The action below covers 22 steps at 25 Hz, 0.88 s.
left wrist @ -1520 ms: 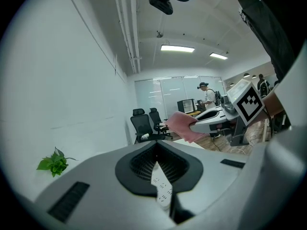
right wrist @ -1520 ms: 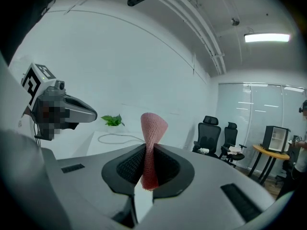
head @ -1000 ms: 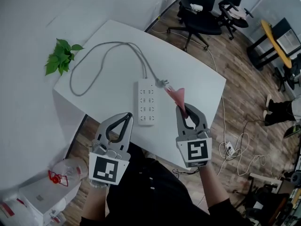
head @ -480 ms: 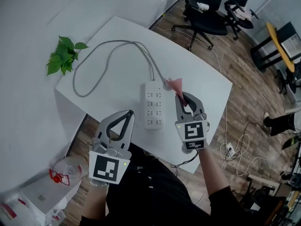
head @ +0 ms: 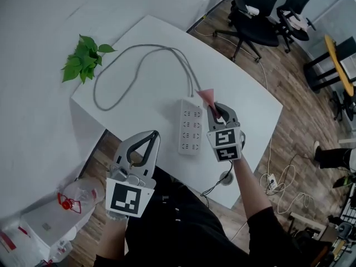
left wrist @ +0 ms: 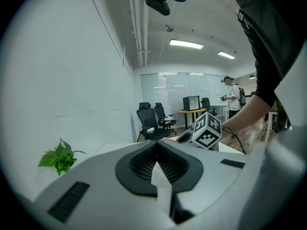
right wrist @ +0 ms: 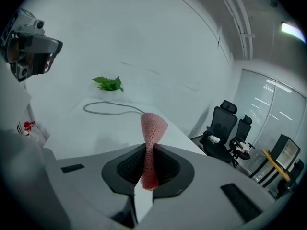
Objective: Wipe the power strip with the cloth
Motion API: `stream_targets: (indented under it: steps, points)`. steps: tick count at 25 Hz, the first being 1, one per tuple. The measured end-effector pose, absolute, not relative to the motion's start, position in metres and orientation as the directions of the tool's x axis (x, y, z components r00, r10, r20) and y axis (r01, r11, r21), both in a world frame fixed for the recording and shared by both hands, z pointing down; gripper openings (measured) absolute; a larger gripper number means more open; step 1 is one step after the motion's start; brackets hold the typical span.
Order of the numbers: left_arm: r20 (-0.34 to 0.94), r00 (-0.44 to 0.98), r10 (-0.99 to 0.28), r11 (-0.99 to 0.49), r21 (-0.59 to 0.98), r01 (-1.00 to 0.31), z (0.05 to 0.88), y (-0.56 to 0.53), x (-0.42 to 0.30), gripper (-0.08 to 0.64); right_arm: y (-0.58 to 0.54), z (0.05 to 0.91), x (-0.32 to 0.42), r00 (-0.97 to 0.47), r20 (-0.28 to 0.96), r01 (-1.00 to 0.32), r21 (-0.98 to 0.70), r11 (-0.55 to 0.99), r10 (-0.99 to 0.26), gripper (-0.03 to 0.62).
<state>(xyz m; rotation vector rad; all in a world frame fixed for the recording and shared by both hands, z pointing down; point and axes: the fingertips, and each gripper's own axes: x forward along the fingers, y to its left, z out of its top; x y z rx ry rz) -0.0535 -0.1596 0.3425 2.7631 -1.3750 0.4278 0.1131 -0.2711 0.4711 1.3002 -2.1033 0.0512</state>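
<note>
Right gripper [head: 213,108] clamps the pink knit cloth [head: 207,96]; the long white power strip [head: 190,127] lies just to its left, lengthwise alongside; left gripper [head: 152,134], jaws pressed together on nothing, hovers farther off.

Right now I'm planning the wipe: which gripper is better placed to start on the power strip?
Right. The right gripper is shut on the pink cloth, its tips just beside the power strip. The left gripper is shut, empty, and farther from the strip.

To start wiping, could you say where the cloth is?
Head view: pink cloth pinched in the right gripper, right of the power strip, near its far end.
</note>
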Motion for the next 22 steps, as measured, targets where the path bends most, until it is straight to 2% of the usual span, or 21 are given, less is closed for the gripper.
stream_targets:
  steps: [7,22]
  points:
    - [0.261,0.55,-0.794,-0.588,-0.097,-0.803,0.347,-0.163,-0.067,0.012,-0.29,0.505,0.11,-0.267,0.611,-0.804,0.285,0.522,-0.745,0.057]
    - [0.283,0.526,-0.802,-0.563,-0.065,-0.824,0.359,-0.162,-0.079,0.012,-0.298,0.547,0.1,-0.276,0.719,-0.697,0.307,0.648,-0.638,0.057]
